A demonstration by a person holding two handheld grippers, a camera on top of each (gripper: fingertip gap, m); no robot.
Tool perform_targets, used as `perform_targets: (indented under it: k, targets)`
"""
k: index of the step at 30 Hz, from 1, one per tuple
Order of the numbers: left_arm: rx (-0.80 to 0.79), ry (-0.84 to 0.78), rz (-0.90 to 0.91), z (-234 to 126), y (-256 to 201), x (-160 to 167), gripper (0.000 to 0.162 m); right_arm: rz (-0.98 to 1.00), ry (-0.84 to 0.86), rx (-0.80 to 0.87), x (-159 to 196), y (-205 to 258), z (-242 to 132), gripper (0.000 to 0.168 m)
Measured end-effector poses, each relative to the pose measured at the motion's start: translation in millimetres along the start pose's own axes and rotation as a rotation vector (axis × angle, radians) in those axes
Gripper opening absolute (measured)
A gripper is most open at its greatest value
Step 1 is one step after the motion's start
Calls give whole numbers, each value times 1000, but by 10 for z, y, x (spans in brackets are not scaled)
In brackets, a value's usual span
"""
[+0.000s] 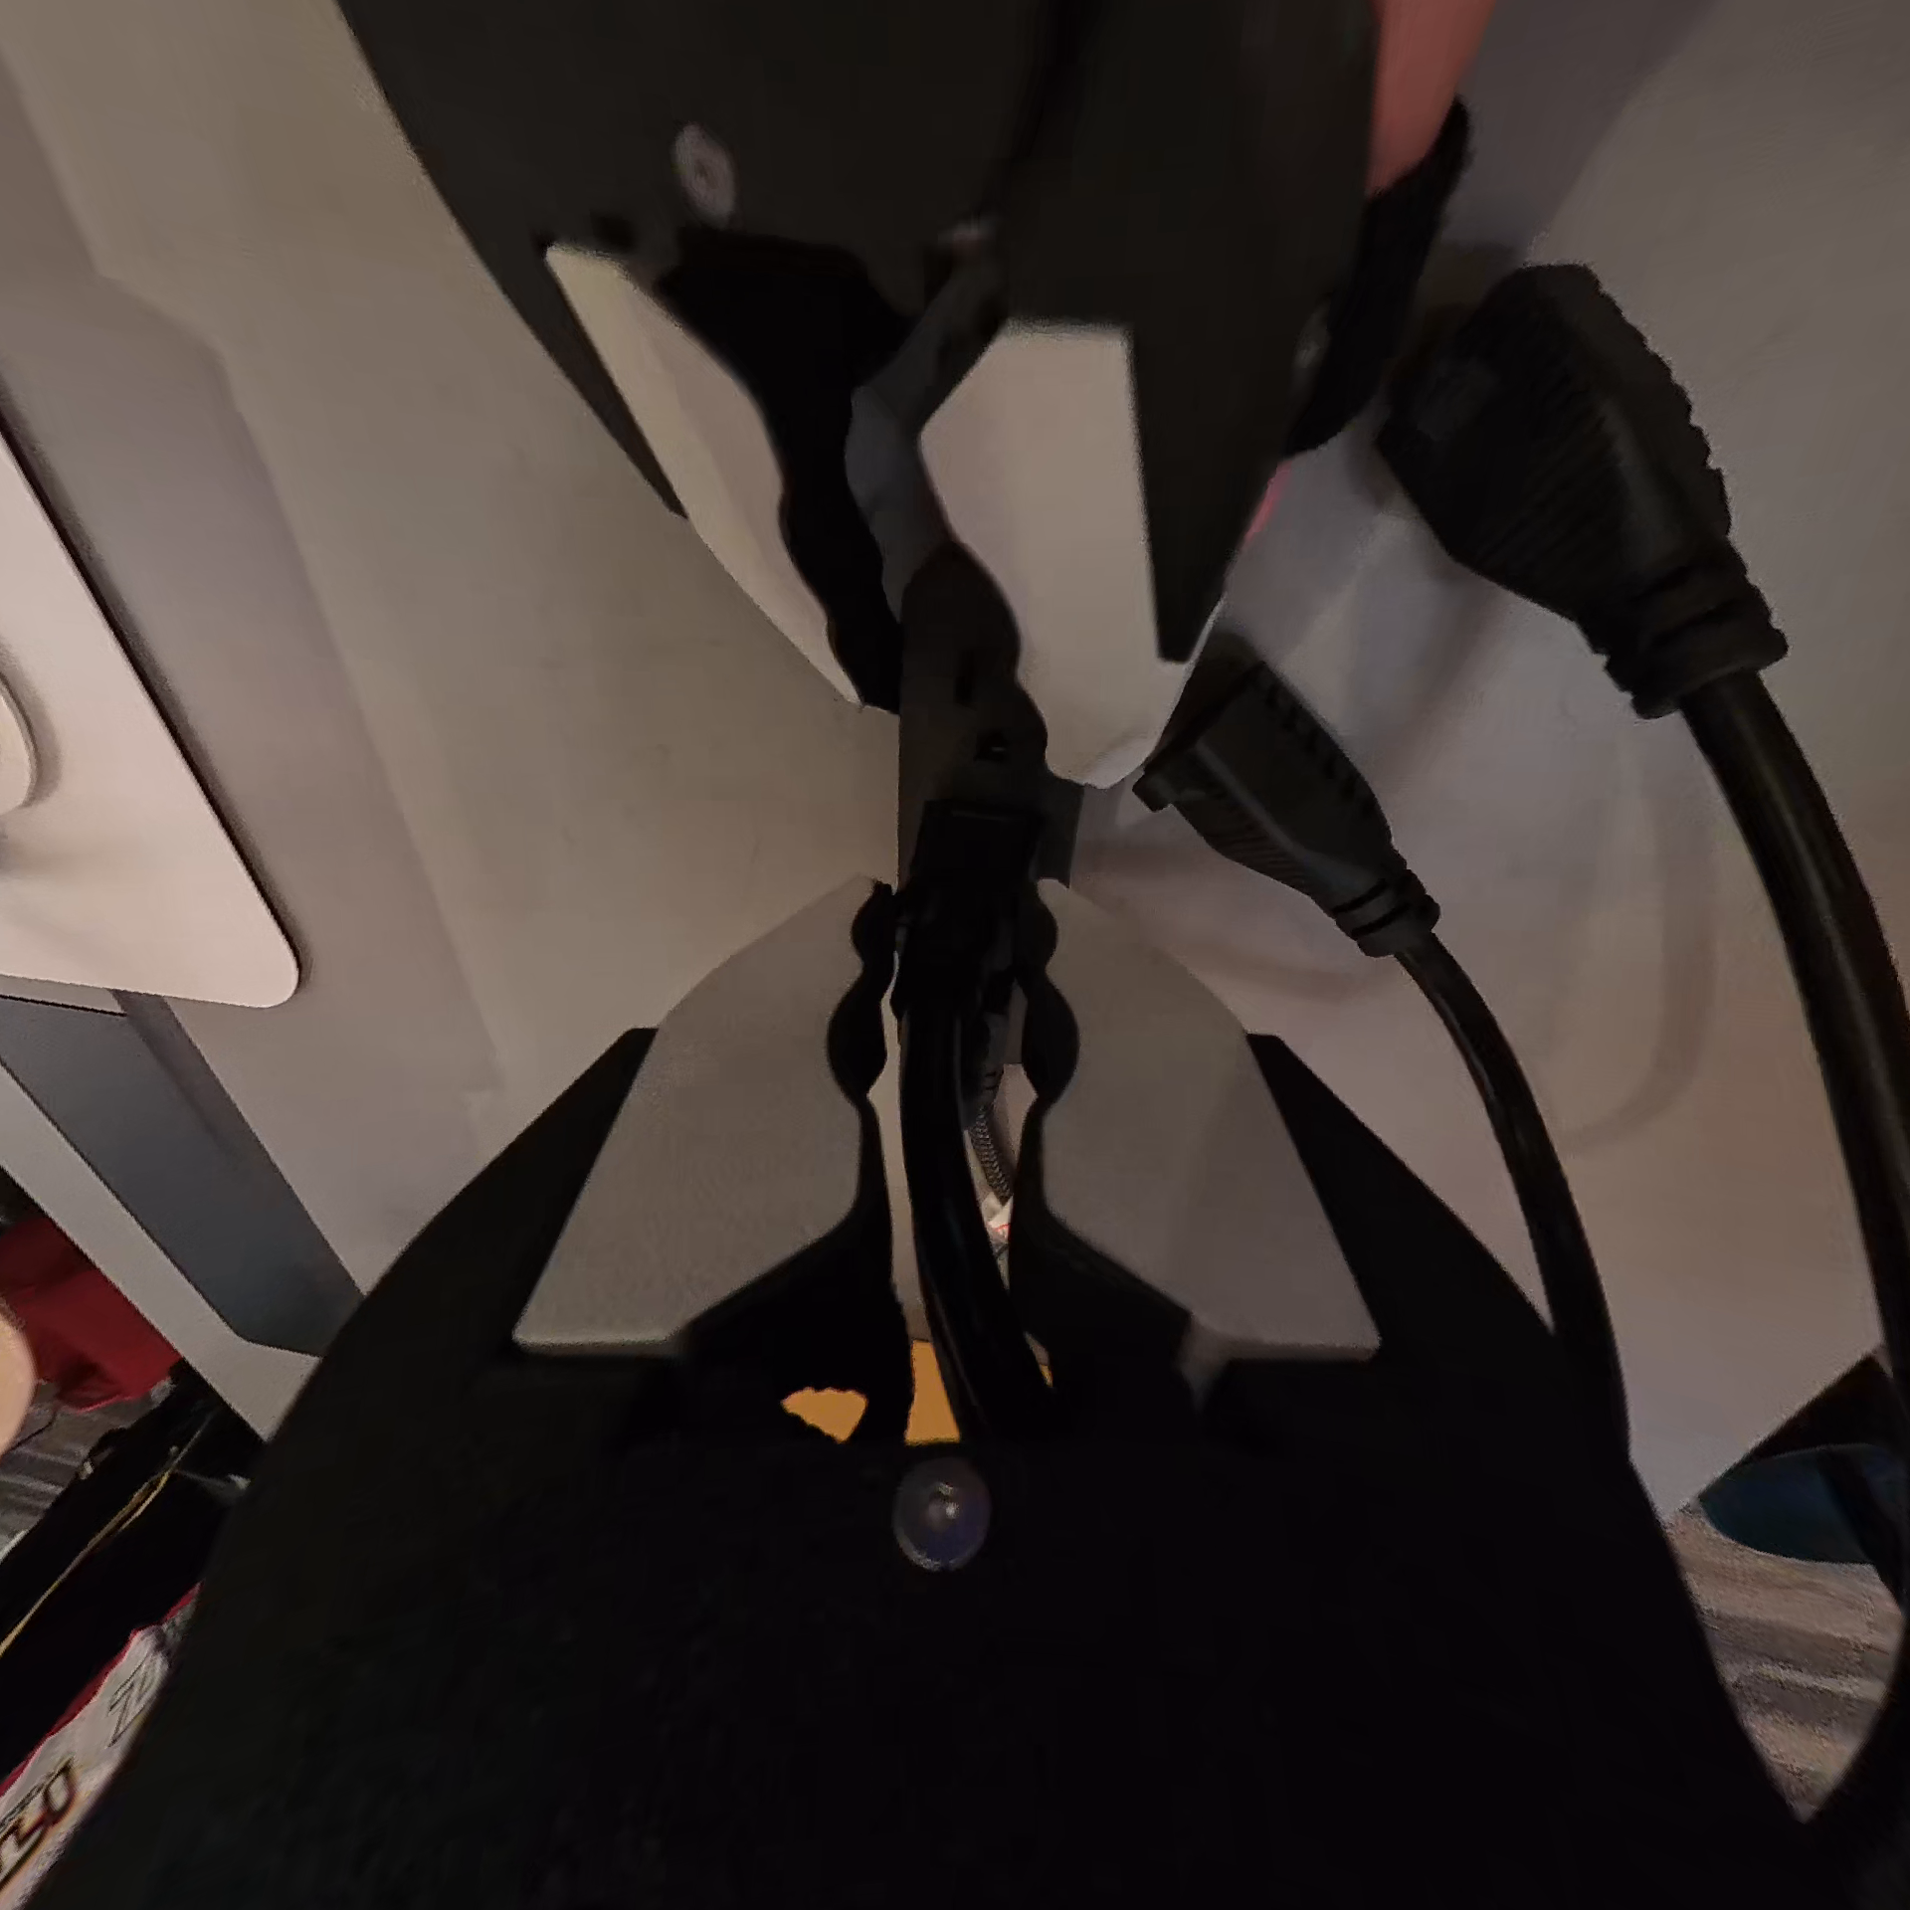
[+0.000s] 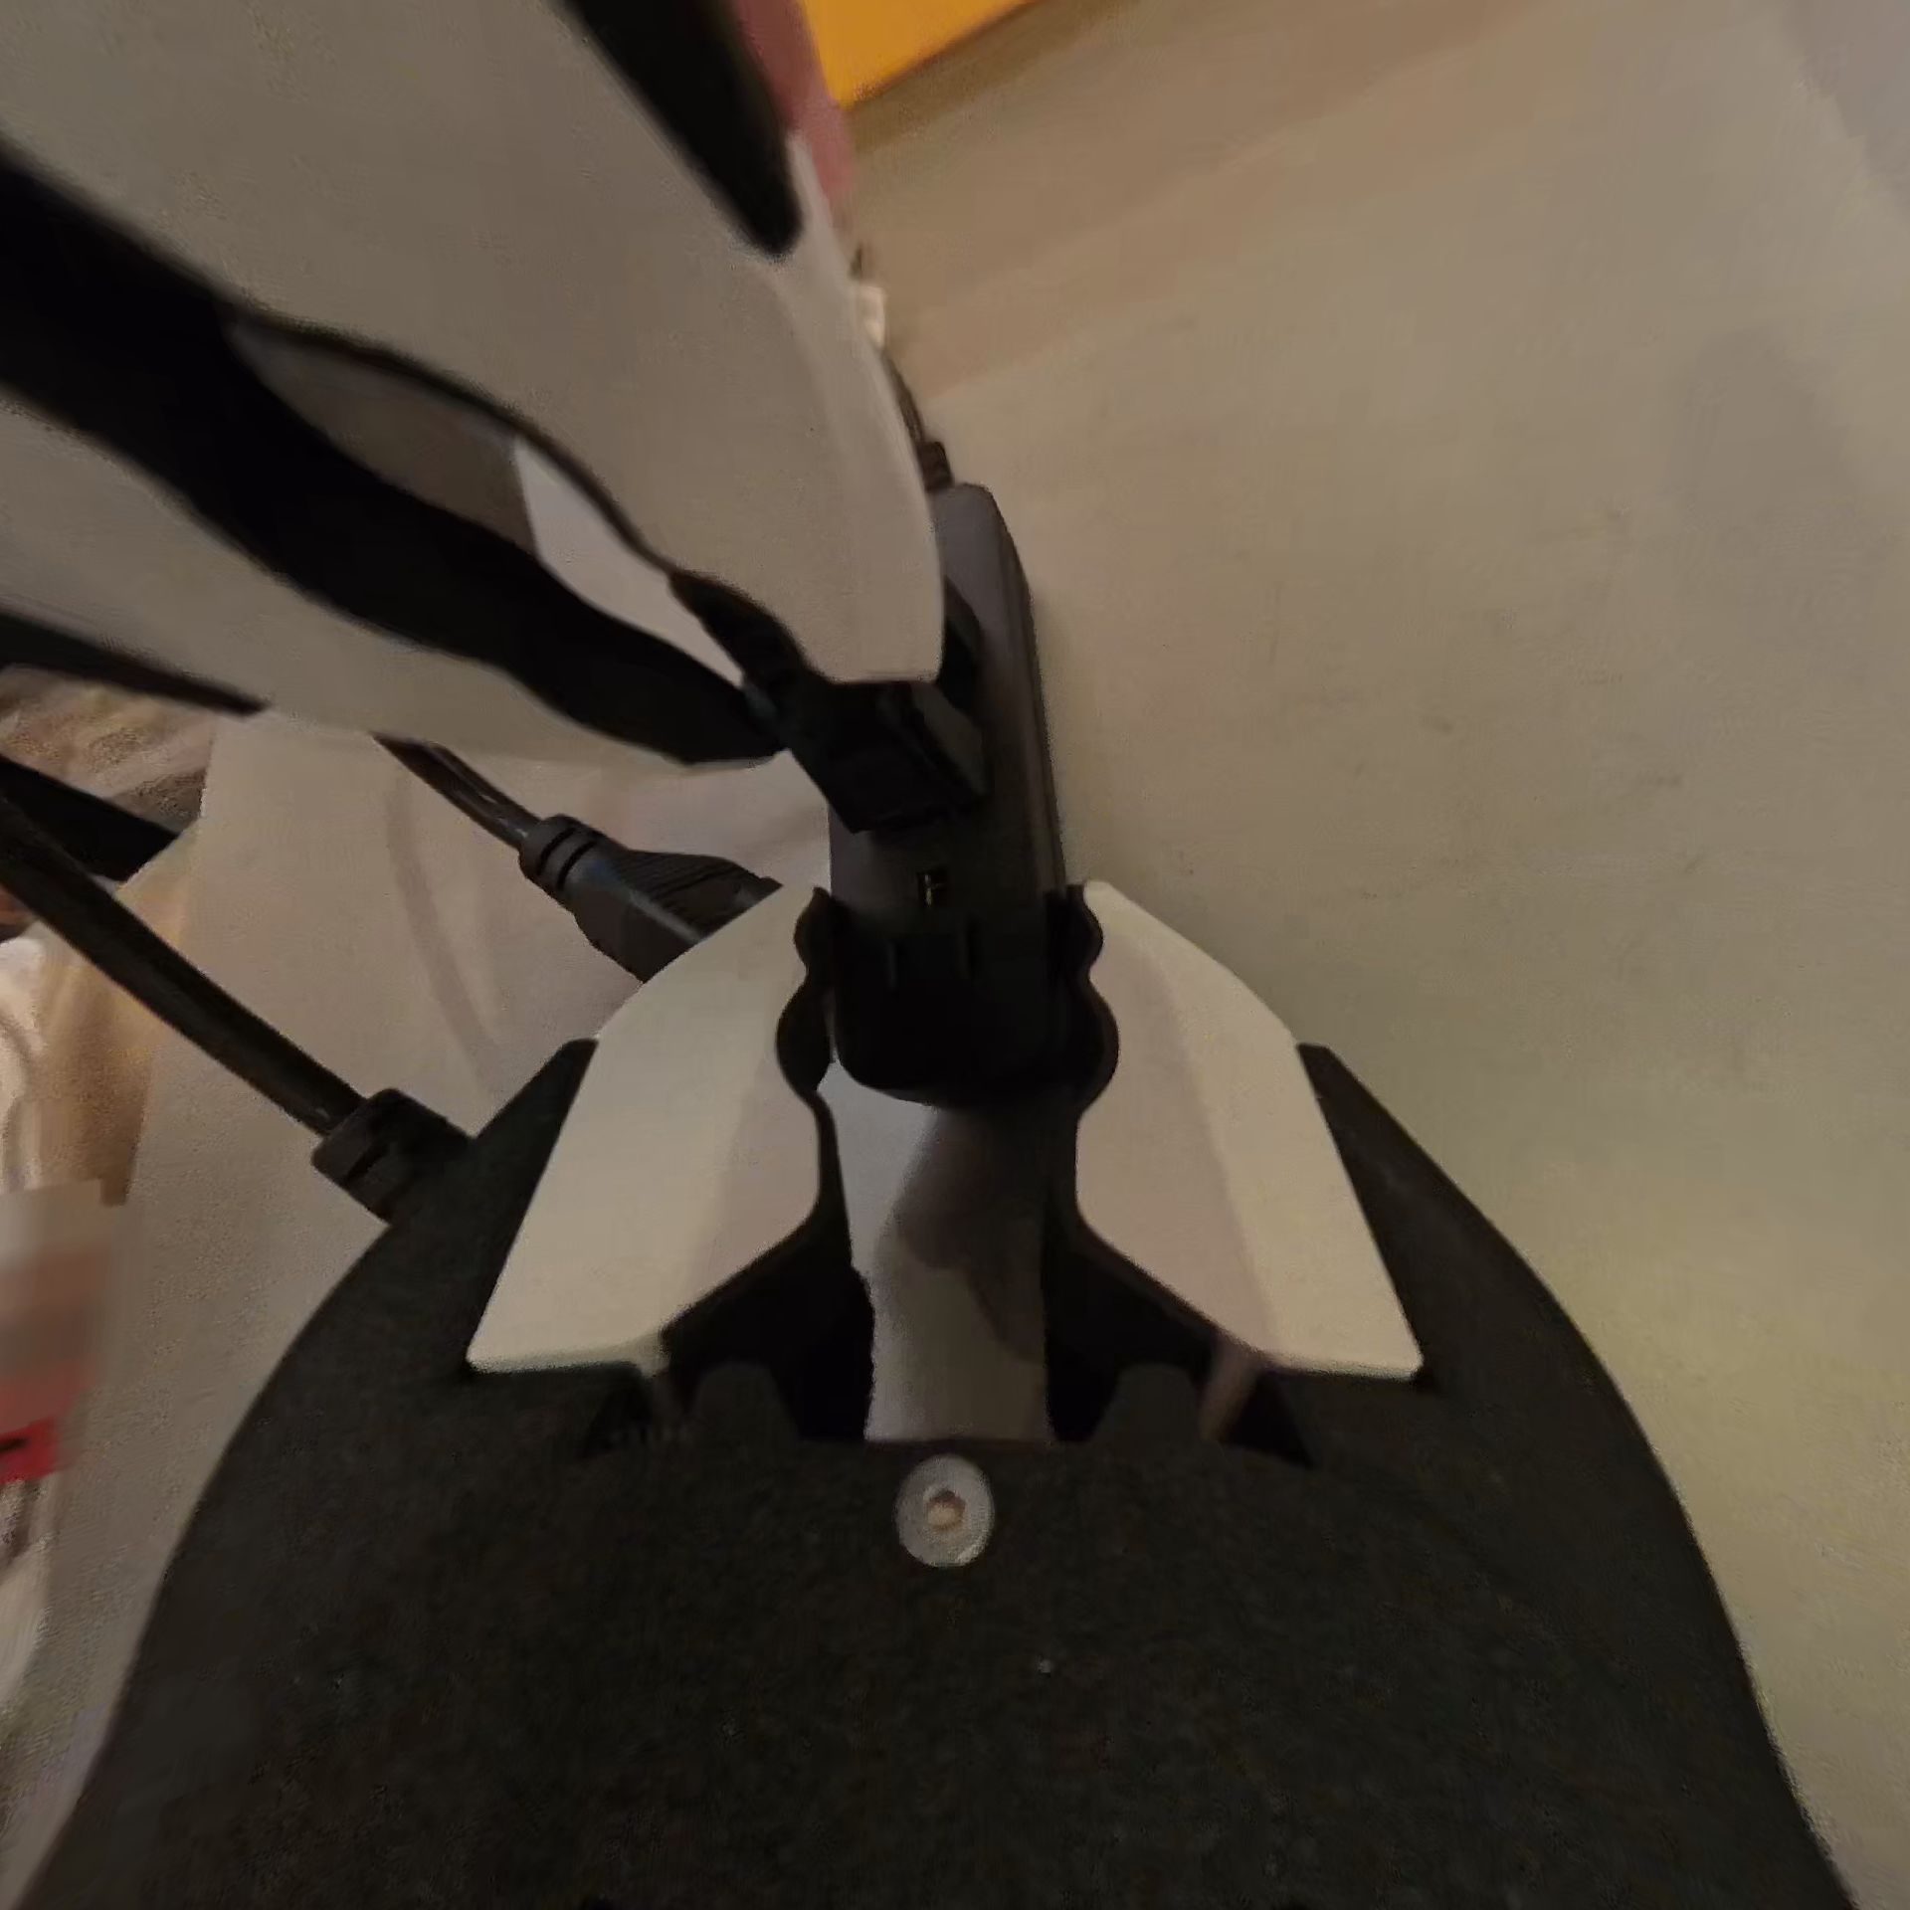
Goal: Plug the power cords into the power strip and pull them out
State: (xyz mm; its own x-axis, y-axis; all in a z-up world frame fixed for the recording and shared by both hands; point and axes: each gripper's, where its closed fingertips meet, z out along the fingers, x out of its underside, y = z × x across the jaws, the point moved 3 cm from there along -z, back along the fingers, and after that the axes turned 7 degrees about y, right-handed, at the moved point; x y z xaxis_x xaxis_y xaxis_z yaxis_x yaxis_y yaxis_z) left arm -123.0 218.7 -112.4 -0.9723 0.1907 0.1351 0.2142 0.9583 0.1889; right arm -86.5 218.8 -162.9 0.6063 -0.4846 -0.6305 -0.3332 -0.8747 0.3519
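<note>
My left gripper is shut on a black plug, with its cord running back between the fingers. The plug's front meets the dark grey power strip. How deep it sits is hidden. My right gripper is shut on the near end of the power strip, holding it on edge above the white table. In the right wrist view, the left gripper comes in from the upper left with the plug pressed against the strip's face. The right gripper also shows in the left wrist view.
Two more black plugs with thick cords lie loose on the table: one close by and one farther right. Both also show in the right wrist view, the first and the second. A white flat device sits at the left near the table edge. Spacing between my two grippers at the tips: around 4 cm.
</note>
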Motion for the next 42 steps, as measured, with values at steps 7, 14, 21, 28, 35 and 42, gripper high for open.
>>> perform_targets:
  k: [7,14,21,28,35,42]
  targets:
    - [-17,-23,38,16,-27,-1,22,-126,-114,174,-66,61,-87,24]
    - [-17,-93,58,15,-73,45,22,-108,-123,146,57,139,-174,27]
    - [-74,-60,100,29,-138,42,22,-140,-78,205,46,119,-70,23]
    - [-64,-125,44,14,-174,38,21,-113,-63,177,68,137,-58,24]
    - [-37,-148,25,-16,-185,47,20,-113,-29,176,51,142,-41,24]
    - [-17,-348,-31,-588,-21,-43,0,-112,-7,205,21,110,-21,25]
